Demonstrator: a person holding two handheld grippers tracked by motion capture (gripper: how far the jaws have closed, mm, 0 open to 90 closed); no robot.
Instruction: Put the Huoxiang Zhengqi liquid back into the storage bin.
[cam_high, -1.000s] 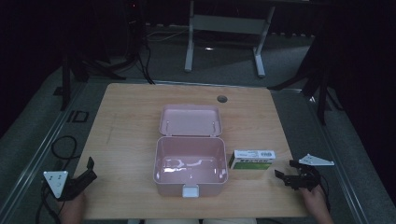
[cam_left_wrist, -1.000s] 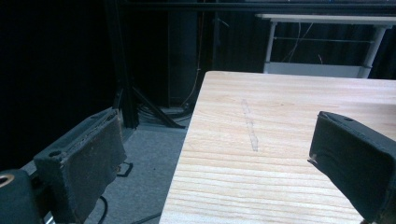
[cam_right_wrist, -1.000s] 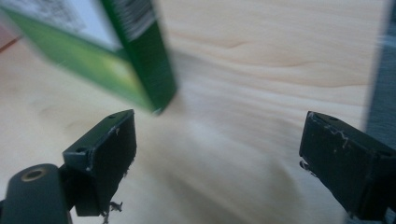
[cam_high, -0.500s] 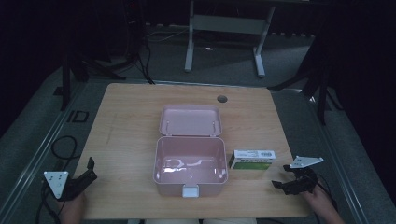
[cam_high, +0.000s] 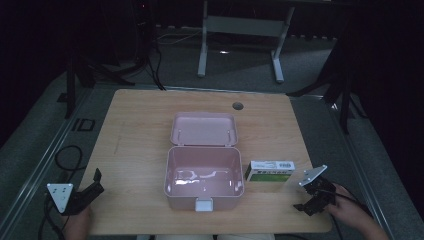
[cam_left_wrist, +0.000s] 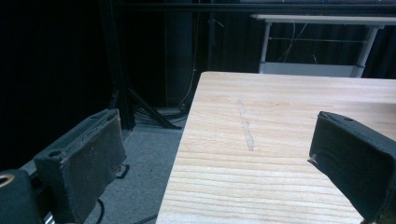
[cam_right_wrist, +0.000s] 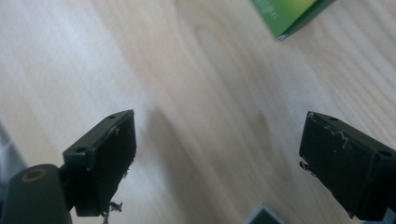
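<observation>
High view: pink box (cam_high: 204, 175) sits open at centre frame, lid laid back; green carton (cam_high: 270, 171) lies just right of it. Right gripper (cam_high: 311, 202), lower right, jaws spread and holding nothing, is tipped down at the table (cam_high: 135, 125) near the carton. Best approach, I judge: straddle the carton's narrow sides, close squarely, lift clear of the rim. Left gripper (cam_high: 90, 190), lower left, jaws also apart, points up-frame.

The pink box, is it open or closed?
Open. The pink box has its lid flipped back flat on the table, so you can see its bare inside.
</observation>
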